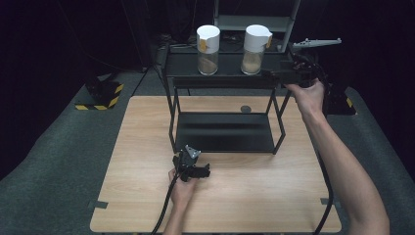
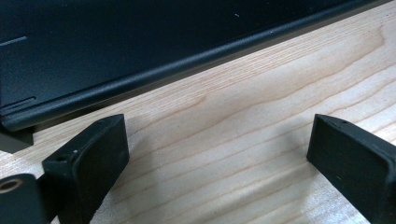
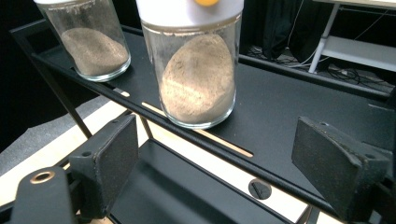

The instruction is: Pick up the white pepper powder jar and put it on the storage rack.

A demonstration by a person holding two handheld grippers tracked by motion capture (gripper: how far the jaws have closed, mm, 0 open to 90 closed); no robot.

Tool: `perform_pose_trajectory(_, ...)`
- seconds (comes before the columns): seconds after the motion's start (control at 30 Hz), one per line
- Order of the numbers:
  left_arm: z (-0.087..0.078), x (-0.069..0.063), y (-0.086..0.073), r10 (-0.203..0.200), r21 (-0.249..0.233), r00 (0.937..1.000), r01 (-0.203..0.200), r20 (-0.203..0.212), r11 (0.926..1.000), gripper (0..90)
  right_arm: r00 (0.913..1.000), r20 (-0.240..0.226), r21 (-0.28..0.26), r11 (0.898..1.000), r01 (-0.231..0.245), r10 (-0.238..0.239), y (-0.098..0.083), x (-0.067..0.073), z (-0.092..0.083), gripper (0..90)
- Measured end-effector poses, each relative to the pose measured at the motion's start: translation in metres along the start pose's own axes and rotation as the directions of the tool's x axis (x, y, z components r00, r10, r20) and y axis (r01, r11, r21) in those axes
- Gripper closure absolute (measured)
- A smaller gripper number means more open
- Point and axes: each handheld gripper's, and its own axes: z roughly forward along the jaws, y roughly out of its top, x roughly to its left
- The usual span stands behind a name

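**Jar on the top shelf, right gripper just short of it**

Jar [image 3: 198, 70] with a white lid and brown powder stands upper centre in the right gripper view, on the black rack's [image 1: 225, 64] top shelf — a second jar [image 3: 91, 39] sits upper left. The right gripper [image 3: 212, 163] is spread wide below it, apparently not touching. At lower centre of the high view, the left gripper [image 1: 192, 165] rests on the wooden table [image 1: 254, 196], jaws apart — nothing between them.
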Motion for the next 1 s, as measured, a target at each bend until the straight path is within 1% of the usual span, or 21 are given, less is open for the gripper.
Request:
perform_pose_trajectory(0.6, 0.0, 0.0, 0.0, 0.0, -0.001, 1.0, 0.0, 0.0, 1.0, 5.4, 0.9997, -0.022, -0.011, 1.0, -0.007, 0.007, -0.014, -0.003, -0.008, 14.7)
perform_pose_trajectory(0.8, 0.0, 0.0, 0.0, 0.0, -0.001, 1.0, 0.0, 0.0, 1.0, 5.4, 0.9997, -0.025, -0.013, 1.0, -0.006, 0.006, -0.022, -0.005, -0.012, 14.7)
perform_pose_trajectory(0.83, 0.0, 0.0, 0.0, 0.001, 0.0, 1.0, -0.001, 0.0, 1.0, 5.4, 0.9995, -0.027, -0.018, 1.0, -0.015, 0.014, -0.025, -0.007, -0.013, 14.9)
perform_pose_trajectory(1.0, 0.0, 0.0, 0.0, 0.002, 0.0, 1.0, -0.002, 0.0, 1.0, 5.4, 0.9994, -0.028, -0.017, 1.0, -0.02, 0.02, -0.03, -0.009, -0.015, 14.9)
